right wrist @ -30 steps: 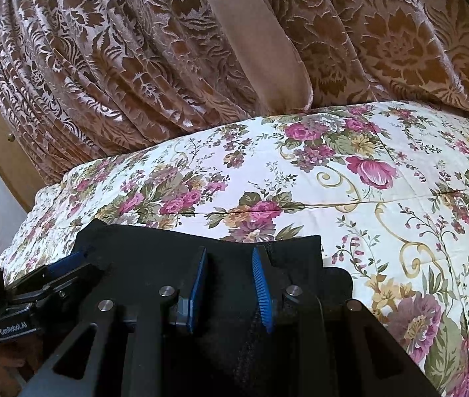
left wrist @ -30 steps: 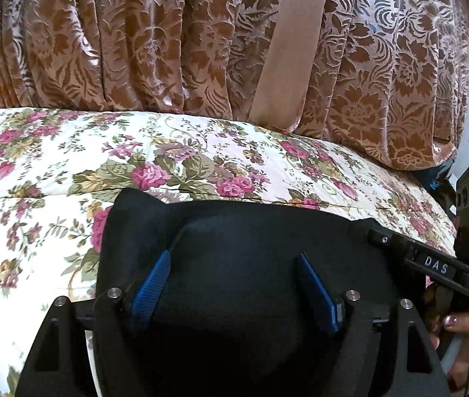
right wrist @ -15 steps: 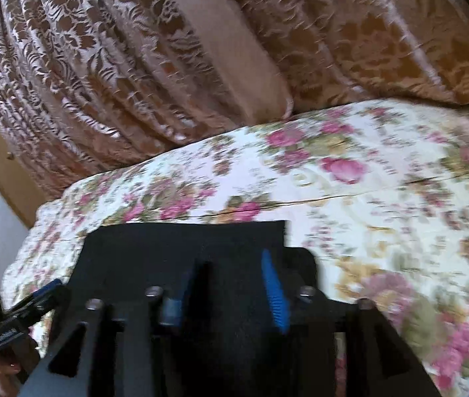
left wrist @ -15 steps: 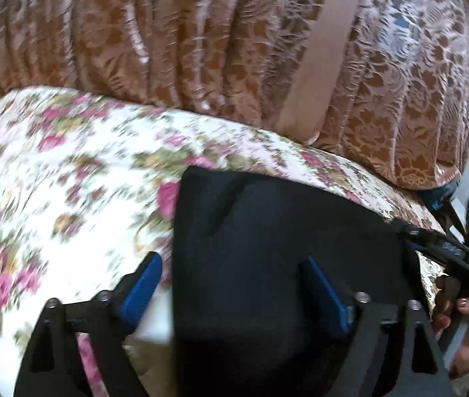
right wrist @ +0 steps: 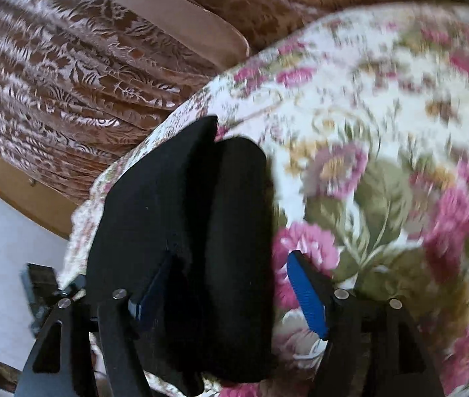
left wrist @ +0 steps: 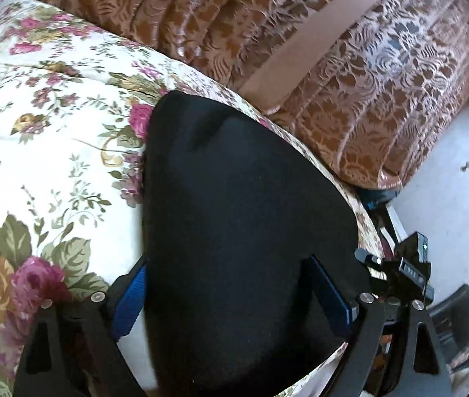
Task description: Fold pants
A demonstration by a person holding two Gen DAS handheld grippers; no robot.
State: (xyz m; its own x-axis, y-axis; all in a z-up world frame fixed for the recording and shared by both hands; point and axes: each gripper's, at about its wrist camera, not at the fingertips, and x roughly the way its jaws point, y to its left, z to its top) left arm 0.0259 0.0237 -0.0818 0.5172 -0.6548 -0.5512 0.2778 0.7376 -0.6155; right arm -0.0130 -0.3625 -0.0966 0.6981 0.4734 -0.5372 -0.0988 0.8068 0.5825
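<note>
Nearest to me, my left gripper (left wrist: 231, 292) is standing wide and still spreading, its blue pads (left wrist: 130, 301) set either side of the folded black pants (left wrist: 244, 205) without pressing on the cloth. One pad is lying over the bedspread just off the pants' edge, the other over the dark fabric. My right gripper (right wrist: 231, 292) is opening as well: its blue finger (right wrist: 307, 294) is hanging over the flowers, clear of the pants (right wrist: 188, 225), while the other finger is lying over the black cloth, and I am seeing no pinch on it.

The pants are lying folded into a thick, compact bundle on the floral bedspread (left wrist: 52, 152), close to the bed's edge, with a second layer showing along the side in the right wrist view. That view is blurring over the flowers.

Beyond the bundle, the bedspread (right wrist: 383, 106) is running on to a brown patterned curtain (left wrist: 350, 76) with a plain tan band (left wrist: 304, 49) hanging across it. The right gripper (left wrist: 409, 271) is showing at the left view's lower right.
</note>
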